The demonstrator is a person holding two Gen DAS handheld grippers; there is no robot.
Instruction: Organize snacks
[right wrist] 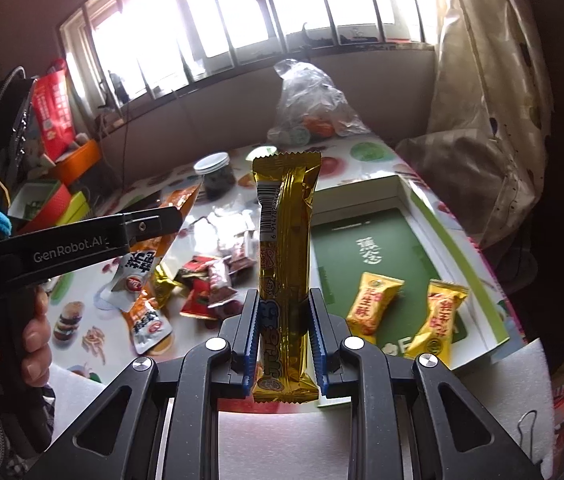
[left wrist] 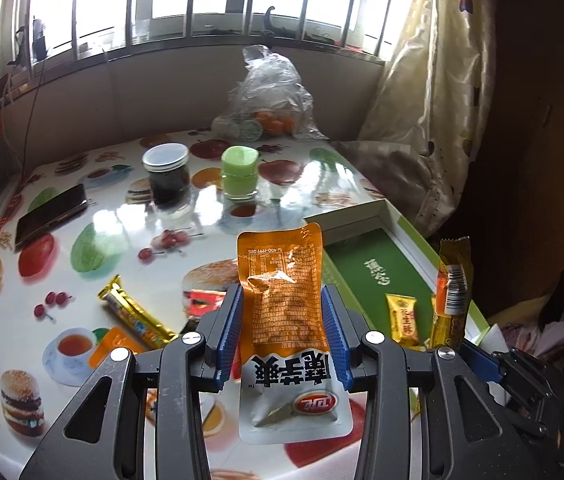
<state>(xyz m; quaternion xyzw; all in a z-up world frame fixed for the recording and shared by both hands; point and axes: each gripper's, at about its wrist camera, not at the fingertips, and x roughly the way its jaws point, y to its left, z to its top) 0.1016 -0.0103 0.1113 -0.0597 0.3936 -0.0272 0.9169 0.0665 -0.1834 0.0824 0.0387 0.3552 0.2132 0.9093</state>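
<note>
Readable text, placed relative to the green box (right wrist: 377,240):
- "GenRobot.AI" in white on the black arm of the left claw (right wrist: 68,245), well left of the box.
- "400-1999 085", upside down, on the orange pouch (left wrist: 283,280) just left of the box.
- Barcode digits "6 914782…", rest hidden, on the gold bar (right wrist: 285,272) at the box's left edge.
- Chinese characters on the box floor and candies; I can't read them reliably.

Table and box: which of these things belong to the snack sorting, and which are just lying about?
Job:
orange pouch in left gripper
gold bar in right gripper
green box
two yellow candies
loose snack pile

Lying about:
phone
dark jar
green cup
plastic bag
</note>
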